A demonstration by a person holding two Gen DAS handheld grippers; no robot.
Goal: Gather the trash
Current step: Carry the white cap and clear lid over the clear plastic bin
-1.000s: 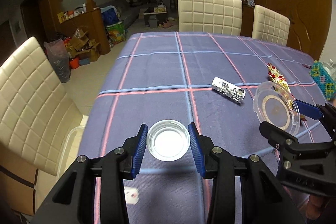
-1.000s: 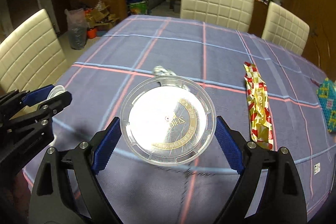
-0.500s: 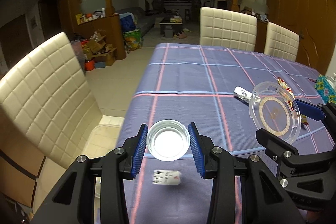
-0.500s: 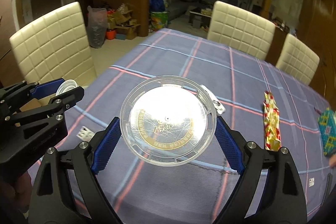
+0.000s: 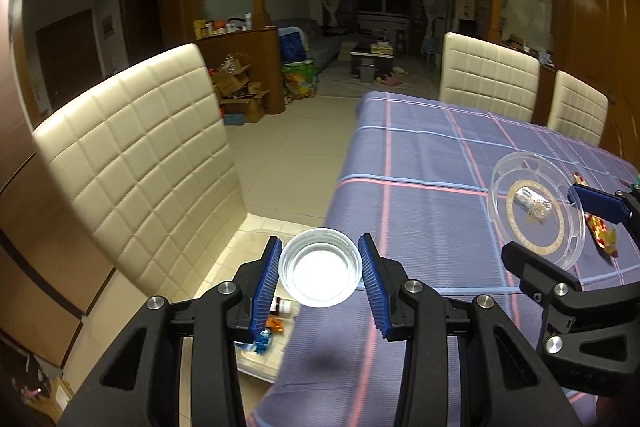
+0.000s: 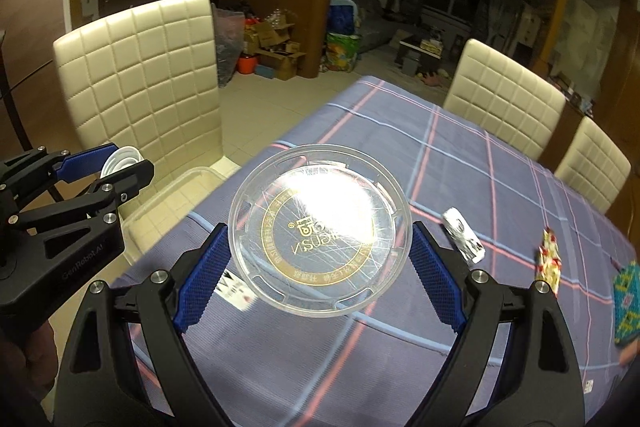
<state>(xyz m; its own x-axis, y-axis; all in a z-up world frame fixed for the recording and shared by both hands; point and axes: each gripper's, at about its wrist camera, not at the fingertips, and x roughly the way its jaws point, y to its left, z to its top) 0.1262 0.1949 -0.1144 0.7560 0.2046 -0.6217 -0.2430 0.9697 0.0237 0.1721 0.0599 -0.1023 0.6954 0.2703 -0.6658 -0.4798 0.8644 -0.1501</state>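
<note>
Trash is clamped in both claws: a small clear cup (image 5: 319,273) and a clear round lid (image 6: 319,230). The cup sits mouth toward the camera between the blue pads of the left gripper (image 5: 319,277), its axis running forward along the fingers; the jaws are partly closed, each pad pressed to one side of it. Below and just behind this claw lies a clear plastic bin (image 5: 256,359) on the floor holding a few wrappers, with a cream chair (image 5: 136,163) off to its left. The lid stands on edge across the right gripper (image 6: 319,259), flat printed face toward the camera and tipped slightly back, rim caught between widely spread pads. Beyond that claw, on the checked tablecloth (image 6: 440,167), lie a silver wrapper (image 6: 464,241) to the right, a red-and-gold wrapper (image 6: 549,263) further right, and a small card (image 6: 236,293) just under the left pad.
</note>
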